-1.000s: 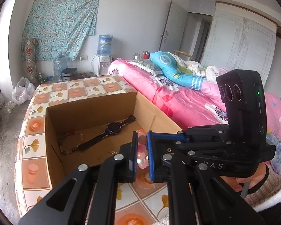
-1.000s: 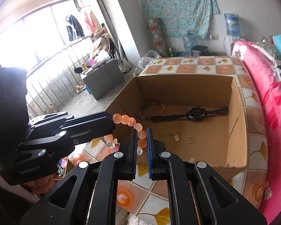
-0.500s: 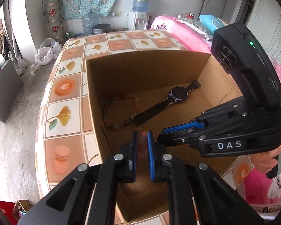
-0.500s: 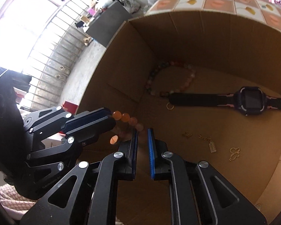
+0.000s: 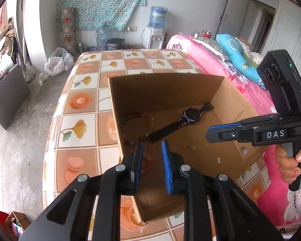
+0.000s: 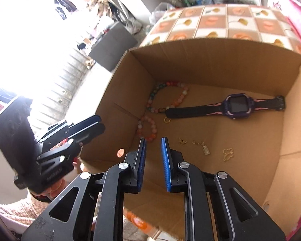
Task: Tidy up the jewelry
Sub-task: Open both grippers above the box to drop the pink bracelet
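Orange bracelet (image 6: 147, 129) now lying in box (image 6: 216, 60), both tools just opened, empty

Box floor (image 6: 240, 140) lies open right of the small bracelet (image 6: 147, 129).

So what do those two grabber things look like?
Both are black. The left gripper and the right gripper have flat fingers lined with ridged blue pads, and silver bolts at the joints. From the left wrist view, the right one shows white letters DAS and a green light. A knitted sleeve shows.
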`<state>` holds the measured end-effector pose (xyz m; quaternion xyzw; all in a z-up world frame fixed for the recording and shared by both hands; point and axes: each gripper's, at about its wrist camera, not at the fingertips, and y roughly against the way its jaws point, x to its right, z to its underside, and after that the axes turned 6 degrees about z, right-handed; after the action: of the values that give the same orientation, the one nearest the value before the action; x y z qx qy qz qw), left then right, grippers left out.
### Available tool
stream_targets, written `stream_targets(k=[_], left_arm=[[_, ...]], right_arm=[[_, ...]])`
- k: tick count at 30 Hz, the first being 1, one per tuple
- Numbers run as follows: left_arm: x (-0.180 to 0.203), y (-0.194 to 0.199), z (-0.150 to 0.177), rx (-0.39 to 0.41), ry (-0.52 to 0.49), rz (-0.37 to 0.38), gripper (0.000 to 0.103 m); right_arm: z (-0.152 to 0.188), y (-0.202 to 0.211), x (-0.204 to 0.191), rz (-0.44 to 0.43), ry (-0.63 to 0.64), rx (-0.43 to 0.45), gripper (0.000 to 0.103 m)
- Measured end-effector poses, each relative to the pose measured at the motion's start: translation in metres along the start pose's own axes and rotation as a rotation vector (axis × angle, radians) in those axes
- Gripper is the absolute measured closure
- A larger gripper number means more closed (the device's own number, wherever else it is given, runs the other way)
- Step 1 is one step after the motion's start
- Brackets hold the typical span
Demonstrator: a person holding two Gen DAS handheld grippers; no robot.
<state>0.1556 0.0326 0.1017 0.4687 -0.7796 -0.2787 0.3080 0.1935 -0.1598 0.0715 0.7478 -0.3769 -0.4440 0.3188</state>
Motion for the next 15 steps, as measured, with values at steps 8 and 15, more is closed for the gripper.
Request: stream_targets(k=[8, 15], left_arm=[[0.017, 0.039, 0.010, 0.107, 0.033, 0.035, 0.042], [0.043, 0.068, 0.034, 0.209, 0.027, -0.071, 0.006]], right_arm=[[0.032, 0.061, -0.009, 0.037, 0.005, 0.217, 0.061], [0.085, 0.097, -0.041, 0.186, 0.067, 0.386, 0.020]])
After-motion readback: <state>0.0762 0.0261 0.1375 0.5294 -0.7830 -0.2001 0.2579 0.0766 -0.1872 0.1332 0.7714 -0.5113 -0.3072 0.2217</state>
